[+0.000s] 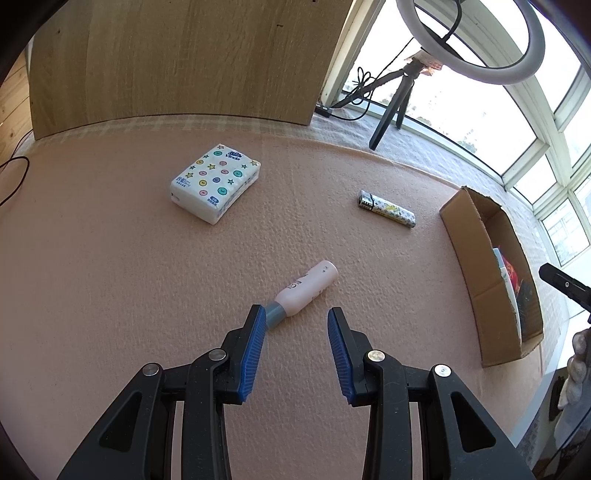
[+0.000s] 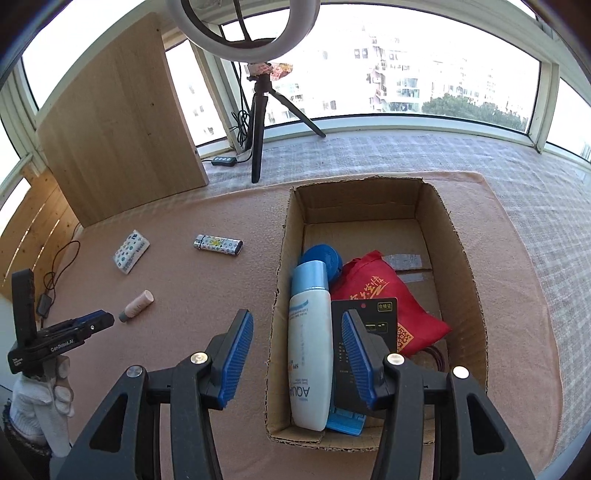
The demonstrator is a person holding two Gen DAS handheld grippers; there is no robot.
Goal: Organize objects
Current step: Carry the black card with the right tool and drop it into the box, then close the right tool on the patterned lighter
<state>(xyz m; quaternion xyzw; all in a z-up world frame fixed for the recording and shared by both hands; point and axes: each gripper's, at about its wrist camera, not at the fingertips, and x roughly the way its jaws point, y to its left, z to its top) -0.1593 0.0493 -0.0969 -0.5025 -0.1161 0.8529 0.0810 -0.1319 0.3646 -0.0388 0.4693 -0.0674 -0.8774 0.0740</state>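
Daylight is pouring through the curved bay windows (image 2: 406, 66) behind a ring light (image 2: 243, 29) and wooden board (image 2: 118, 125) standing on the pink-covered counter (image 1: 110, 277).

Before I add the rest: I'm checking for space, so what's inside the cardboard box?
The cardboard box holds a white lotion bottle, blue lid, red bag and black card. A blue item pokes out beneath; most is covered.

Open left hand-held gripper (image 1: 296, 314) nr pink bottle (image 1: 306, 290), tissue pack (image 1: 216, 182), lighter (image 1: 386, 207)

"Vinda" on the tissue pack (image 1: 216, 182), "AQUA" on the white bottle (image 2: 309, 354), "GenRobot.AI" on the left tool (image 2: 96, 321)
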